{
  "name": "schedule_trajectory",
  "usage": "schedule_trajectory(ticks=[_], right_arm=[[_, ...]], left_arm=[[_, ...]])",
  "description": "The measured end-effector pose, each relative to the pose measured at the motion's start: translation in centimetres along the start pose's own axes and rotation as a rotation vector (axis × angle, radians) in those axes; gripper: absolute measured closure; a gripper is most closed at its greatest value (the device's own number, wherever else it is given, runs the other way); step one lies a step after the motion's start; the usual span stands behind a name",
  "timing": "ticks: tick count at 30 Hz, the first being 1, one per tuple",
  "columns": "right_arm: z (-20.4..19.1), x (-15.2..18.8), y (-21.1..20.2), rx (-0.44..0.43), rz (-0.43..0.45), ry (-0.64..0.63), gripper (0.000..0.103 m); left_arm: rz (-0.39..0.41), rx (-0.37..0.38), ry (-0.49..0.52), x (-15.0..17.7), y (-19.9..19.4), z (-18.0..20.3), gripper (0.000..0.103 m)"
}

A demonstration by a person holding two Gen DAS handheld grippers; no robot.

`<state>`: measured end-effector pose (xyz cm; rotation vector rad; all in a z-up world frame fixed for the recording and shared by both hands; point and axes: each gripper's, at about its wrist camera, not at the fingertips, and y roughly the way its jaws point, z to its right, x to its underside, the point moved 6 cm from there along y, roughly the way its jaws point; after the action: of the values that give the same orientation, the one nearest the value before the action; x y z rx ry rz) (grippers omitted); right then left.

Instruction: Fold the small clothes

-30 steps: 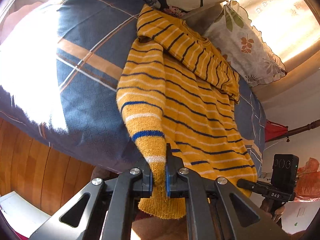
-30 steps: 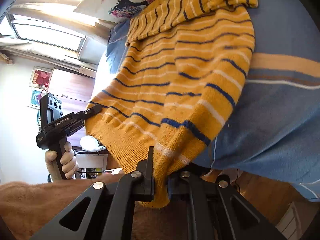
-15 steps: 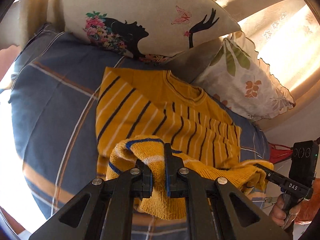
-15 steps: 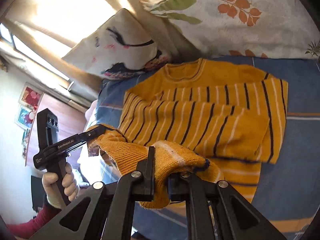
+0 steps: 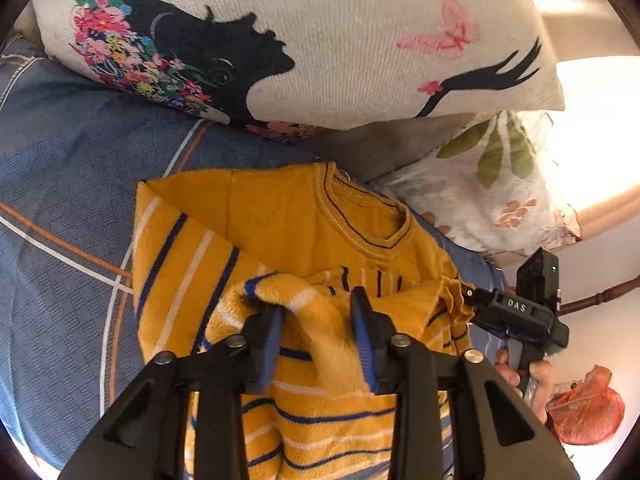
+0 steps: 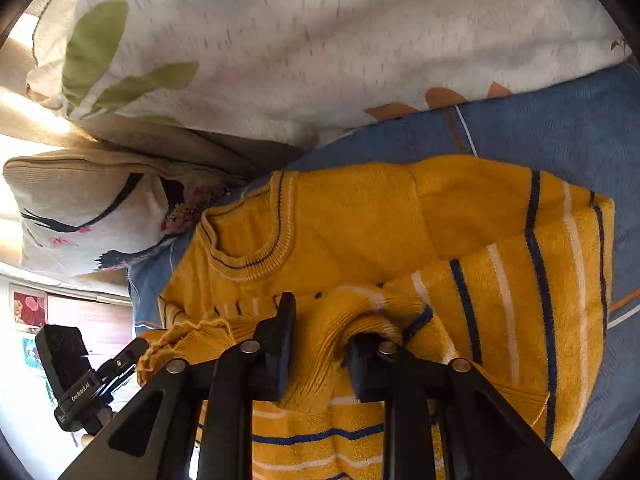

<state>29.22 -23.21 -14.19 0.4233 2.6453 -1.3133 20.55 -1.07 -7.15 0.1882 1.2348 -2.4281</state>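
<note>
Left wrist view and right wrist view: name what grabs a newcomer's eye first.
A mustard-yellow striped sweater lies folded on the blue plaid bedspread, its hem brought up near the collar. The left tool and right tool are opening, hem fabric between their jaws. Behind lies a silhouette-print pillow.

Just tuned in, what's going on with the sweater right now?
A person with a gripper in each hand is folding a yellow striped sweater on a blue bed cover, just below two pillows. The bottom hem is folded up toward the collar. The left gripper and right gripper are both opening, each with a bunched corner of the hem loose between its fingers, so the fold is being let go.
</note>
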Motion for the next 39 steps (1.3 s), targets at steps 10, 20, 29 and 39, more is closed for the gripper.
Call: schedule_trajectory(ticks=[10,20,29,39], right_arm=[[-2.0,-0.7,-1.0,0.059,0.010,-0.077,0.064],[-3.0,-0.2,-5.2,0.035,0.066,-0.134,0.039],[-5.9,3.1,-8.8,-0.005,0.042,-0.192,0.035],[-17.3,9.4,5.0,-0.029,-0.189,-0.383,0.035]], left_arm=[[0.126,-0.113,-0.013,1.9,-5.5,-3.9,0.051],[0.090,-0.237,0.017,9.4,-3.7,-5.5,0.051],[0.030,-0.231,0.086,10.6,-3.6,-6.2,0.093],[-0.018,-0.112,0.034,10.2,-6.3,-11.1,0.099]])
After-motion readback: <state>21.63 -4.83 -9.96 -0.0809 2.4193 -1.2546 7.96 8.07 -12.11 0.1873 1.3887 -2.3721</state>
